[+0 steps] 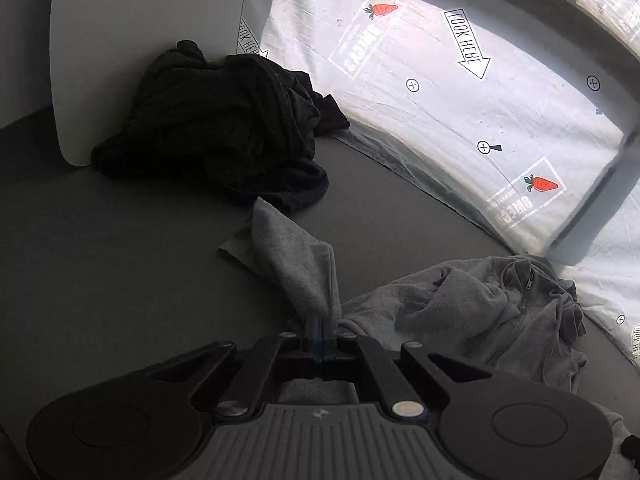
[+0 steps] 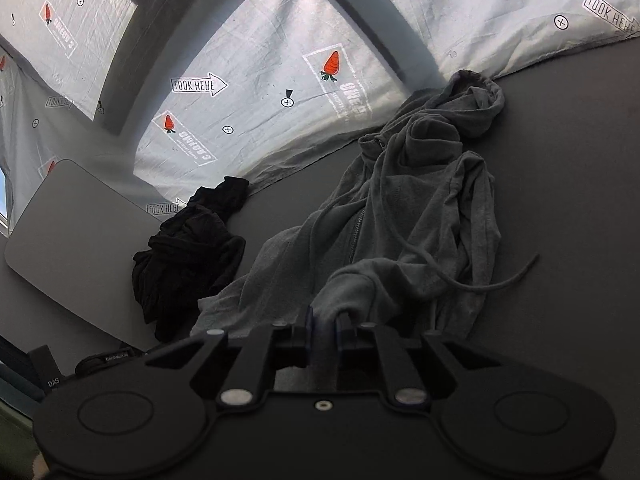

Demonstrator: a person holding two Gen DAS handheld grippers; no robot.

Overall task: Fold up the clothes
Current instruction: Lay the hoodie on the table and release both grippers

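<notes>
Clearly the spreading-out stage of the fold is in hand: a light grey zip-front hooded sweatshirt (image 2: 404,216) lies crumpled on the dark grey counter (image 1: 120,260), its hood toward the far edge, its zip running down the middle and a drawstring trailing loose to the side. The left claw (image 1: 320,330) is closed tight on a grey fabric edge of that sweatshirt, which rises from between its blue pads in a taut peak while a corner of the same cloth drapes back onto the counter beyond. The right claw (image 2: 326,320) has its jaws a little apart with a thick fold of the grey cloth, seemingly a cuff or hem, sitting between them; the pads appear to press on it, so I read that as a grip. A heap of black crumpled clothing (image 1: 224,128) waits farther back beside a pale rounded board (image 1: 140,40) that leans upright, and a white printed sheet with carrot motifs (image 1: 440,92) hangs behind the counter. Nothing is folded yet. The next move probably calls for drawing the two held points apart and lowering them so the sweatshirt lies flat with its zip straight, keeping the loose drawstring from being trapped underneath. Sleeves and hood can only be turned in once that is done.
</notes>
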